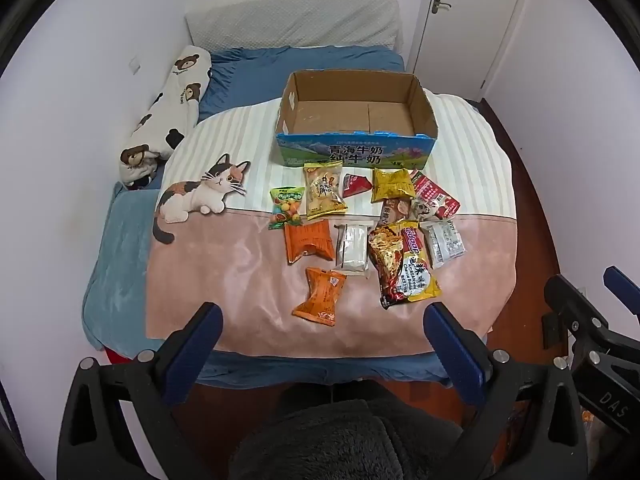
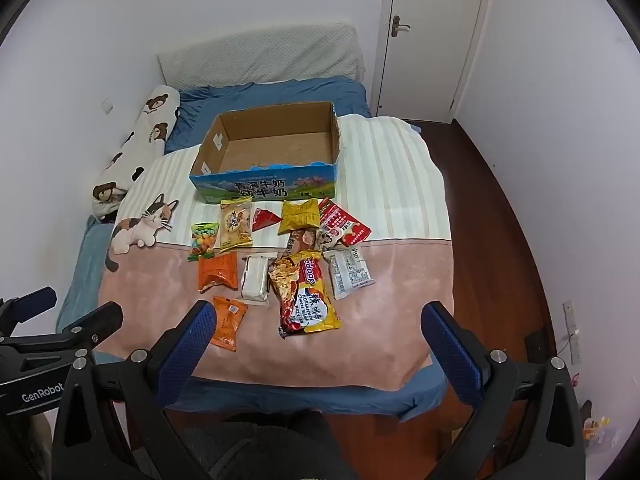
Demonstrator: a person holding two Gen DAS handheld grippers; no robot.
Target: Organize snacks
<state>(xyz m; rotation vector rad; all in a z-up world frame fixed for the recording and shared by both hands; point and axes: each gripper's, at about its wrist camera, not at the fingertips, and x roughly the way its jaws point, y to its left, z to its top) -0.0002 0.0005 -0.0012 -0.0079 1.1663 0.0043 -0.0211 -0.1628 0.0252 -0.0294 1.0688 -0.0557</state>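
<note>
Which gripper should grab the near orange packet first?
Left, probably. The crinkled orange foil packet lies ahead of the open left gripper; for the open right gripper it sits off beside the left finger.

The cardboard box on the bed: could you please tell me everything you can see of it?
The cardboard box is a shallow, open-topped tray of plain brown corrugated board inside, its top edge roughly cut. Its outer front wall is printed blue and green with mountains, flowers and Chinese lettering. It stands upright and level on the striped part of the blanket, beyond the snack packets. Its floor shows bare, with nothing inside. A yellow biscuit packet lies right at its front wall; contact is unclear. Neither gripper touches it.
</note>
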